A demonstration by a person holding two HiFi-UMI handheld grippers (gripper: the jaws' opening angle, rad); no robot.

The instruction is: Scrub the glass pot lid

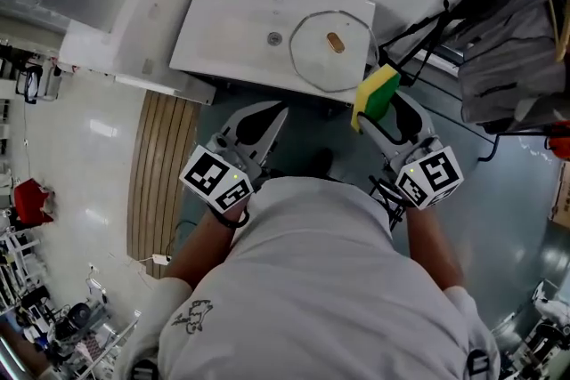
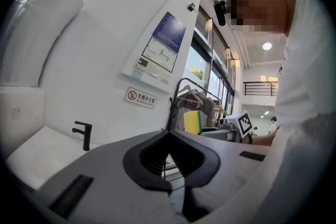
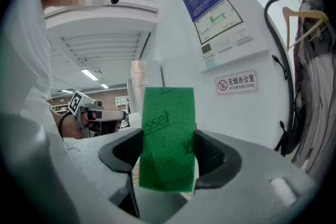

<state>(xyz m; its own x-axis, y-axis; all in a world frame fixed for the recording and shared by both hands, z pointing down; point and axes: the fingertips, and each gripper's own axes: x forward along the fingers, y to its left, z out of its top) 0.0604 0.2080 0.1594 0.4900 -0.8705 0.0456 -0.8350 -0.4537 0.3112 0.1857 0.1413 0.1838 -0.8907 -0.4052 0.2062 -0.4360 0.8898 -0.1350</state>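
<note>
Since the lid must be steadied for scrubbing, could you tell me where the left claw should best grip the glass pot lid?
Probably the knob, from above: the glass pot lid lies flat, knob up, on the sink, its rim offering little to pinch. The shut left claw must open first.

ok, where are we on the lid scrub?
Done: the sponge is clamped in the right gripper, green side facing its camera. In hand: both grippers are held in front of the sink; the left gripper is shut and empty. Left: all the scrubbing. The glass lid lies flat on the sink's right side, with neither gripper touching it.
</note>
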